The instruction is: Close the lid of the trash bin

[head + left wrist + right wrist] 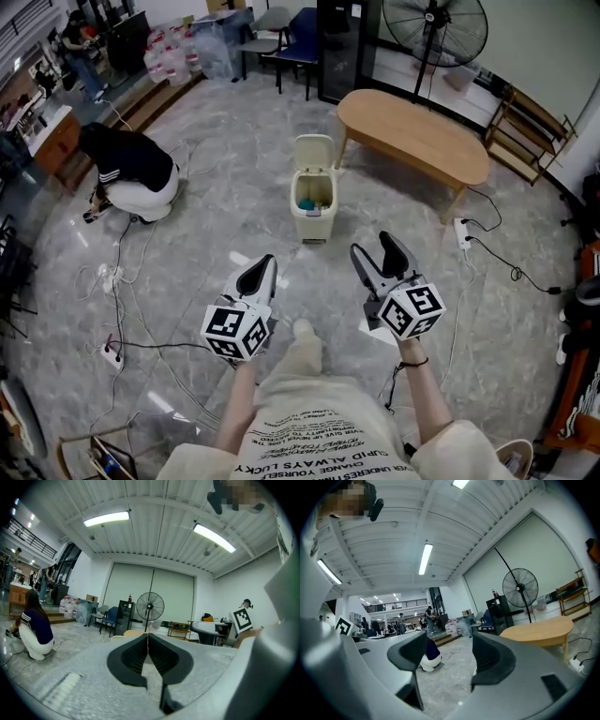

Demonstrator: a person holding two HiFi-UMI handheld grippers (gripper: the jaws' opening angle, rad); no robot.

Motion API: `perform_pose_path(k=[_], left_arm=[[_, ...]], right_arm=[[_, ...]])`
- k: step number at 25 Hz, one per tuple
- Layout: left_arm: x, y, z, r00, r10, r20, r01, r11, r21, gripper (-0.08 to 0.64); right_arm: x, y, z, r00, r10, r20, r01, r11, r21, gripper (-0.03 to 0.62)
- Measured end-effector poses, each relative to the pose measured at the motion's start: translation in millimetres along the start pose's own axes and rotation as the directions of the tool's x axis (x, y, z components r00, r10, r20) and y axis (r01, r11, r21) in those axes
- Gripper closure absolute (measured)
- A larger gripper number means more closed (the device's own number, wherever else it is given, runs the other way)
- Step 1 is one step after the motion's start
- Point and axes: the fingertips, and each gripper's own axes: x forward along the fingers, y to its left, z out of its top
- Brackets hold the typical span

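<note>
The cream trash bin (313, 214) stands on the grey floor ahead of me, its lid (314, 150) tipped up and back so the inside shows. My left gripper (266, 266) hovers short of the bin and slightly to its left, shut with nothing held; in the left gripper view (147, 641) its ribbed pads meet. My right gripper (376, 248) hovers short of the bin and to its right, jaws spread wide and empty. Only floor shows between them in the right gripper view (450, 653). Neither gripper touches the bin.
A wooden table (412, 131) stands just right of the bin. A person (136, 173) crouches on the floor at the left. Cables (122, 309) trail over the floor on the left, and a power strip (462, 232) lies at the right. A standing fan (436, 28) and chairs (281, 42) are further back.
</note>
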Motion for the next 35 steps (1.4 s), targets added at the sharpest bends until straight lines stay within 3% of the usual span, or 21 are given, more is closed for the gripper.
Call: perform_pose_path(k=[13,24,35], left_arm=[[107.1,76.9,11.9,0.999,-0.008,-0.036,0.006,0.999,-0.053,0.537],[158.4,122.3,25.6,0.999,-0.024,-0.047,0.023,0.999,-0.024,0.537],[207.0,156.9,13.1,0.996,-0.008,-0.087,0.003,0.998,-0.057,0.537]], right_arm=[[117.3,-53.2,-0.2,0.996,-0.012,-0.087,0.015,0.999,0.030,0.291],[165.7,-90.6,2.2,0.995,-0.051,-0.080,0.056,0.997,0.058,0.291],[215.9,-131.8,-9.9,0.991,-0.069,-0.118,0.076,0.995,0.062,0.291]])
